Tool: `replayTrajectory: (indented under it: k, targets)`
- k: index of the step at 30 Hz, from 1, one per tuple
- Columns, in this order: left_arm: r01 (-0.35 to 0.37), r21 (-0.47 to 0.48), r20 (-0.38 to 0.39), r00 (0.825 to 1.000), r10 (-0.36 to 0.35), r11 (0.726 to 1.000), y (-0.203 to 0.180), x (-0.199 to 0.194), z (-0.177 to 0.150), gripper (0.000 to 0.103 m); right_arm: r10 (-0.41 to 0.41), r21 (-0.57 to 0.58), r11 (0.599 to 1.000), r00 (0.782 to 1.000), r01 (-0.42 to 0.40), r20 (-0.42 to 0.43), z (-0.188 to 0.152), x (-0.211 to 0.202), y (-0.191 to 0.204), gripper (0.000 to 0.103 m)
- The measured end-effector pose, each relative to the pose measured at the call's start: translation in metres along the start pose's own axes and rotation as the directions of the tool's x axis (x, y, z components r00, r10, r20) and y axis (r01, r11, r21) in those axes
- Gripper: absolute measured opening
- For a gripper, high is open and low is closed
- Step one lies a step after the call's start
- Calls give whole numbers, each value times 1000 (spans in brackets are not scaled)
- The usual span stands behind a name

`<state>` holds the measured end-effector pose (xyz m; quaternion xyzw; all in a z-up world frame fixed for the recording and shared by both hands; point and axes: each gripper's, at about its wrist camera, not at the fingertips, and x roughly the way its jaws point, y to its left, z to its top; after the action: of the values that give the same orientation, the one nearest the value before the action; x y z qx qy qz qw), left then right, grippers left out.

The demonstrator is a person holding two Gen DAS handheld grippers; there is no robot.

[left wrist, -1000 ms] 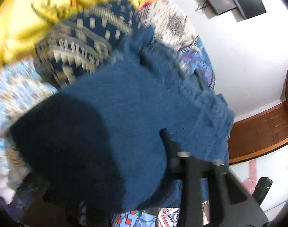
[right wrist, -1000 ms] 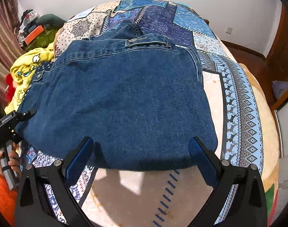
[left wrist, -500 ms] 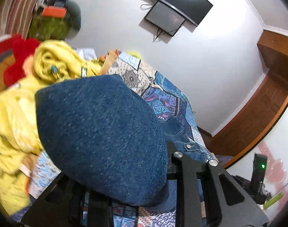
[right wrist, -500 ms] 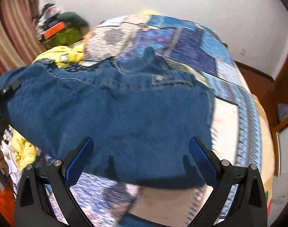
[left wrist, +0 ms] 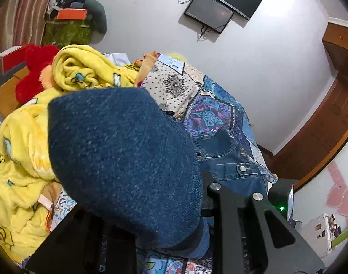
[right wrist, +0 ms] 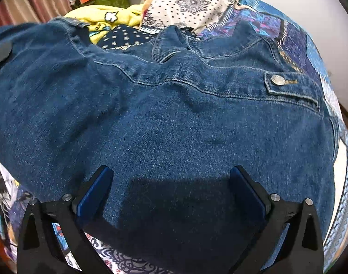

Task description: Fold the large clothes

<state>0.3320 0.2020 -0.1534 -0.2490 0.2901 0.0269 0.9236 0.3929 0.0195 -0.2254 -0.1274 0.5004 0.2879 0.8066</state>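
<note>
Bedroom w/ patchwork-quilt bed: one denim jacket spread on it, left side lifted. Left tool clamped on that denim; right tool wide open, empty, over the hem. Carry fold across evenly, edges aligned. One yellow blanket beside.

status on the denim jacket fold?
Done: denim jacket lies spread across the patchwork bedspread. In hand: left gripper has a denim fold bunched up and raised; right gripper hovers open over the hem. Left: fold is unfinished.
</note>
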Motion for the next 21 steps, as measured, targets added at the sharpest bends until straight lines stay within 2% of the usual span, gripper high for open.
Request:
replayTrajectory:
  k: [3, 6, 10, 14, 17, 21]
  targets:
    - [15, 42, 6, 1000, -15, 999, -22, 1, 5, 25, 60, 36, 998, 998, -60, -10, 0, -10, -12, 103]
    - [46, 96, 13, 999, -47, 994, -55, 5, 8, 25, 91, 113, 989, 995, -96, 47, -7, -35, -32, 103]
    - [95, 163, 1, 995, -97, 982, -115, 23, 9, 25, 55, 201, 976, 991, -79, 122, -27, -72, -72, 103]
    - [152, 261, -50, 988, -144, 953, -177, 47, -8, 25, -39, 329, 944, 983, -22, 178, -57, -111, -125, 103]
    - [197, 382, -145, 978, -152, 903, -224, 72, -47, 25, -88, 426, 905, 977, -4, 194, -84, -134, -163, 103]
    - [191, 567, -261, 964, -45, 802, -251, 102, -111, 26, -145, 518, 855, 971, 27, 189, -110, -154, -196, 103]
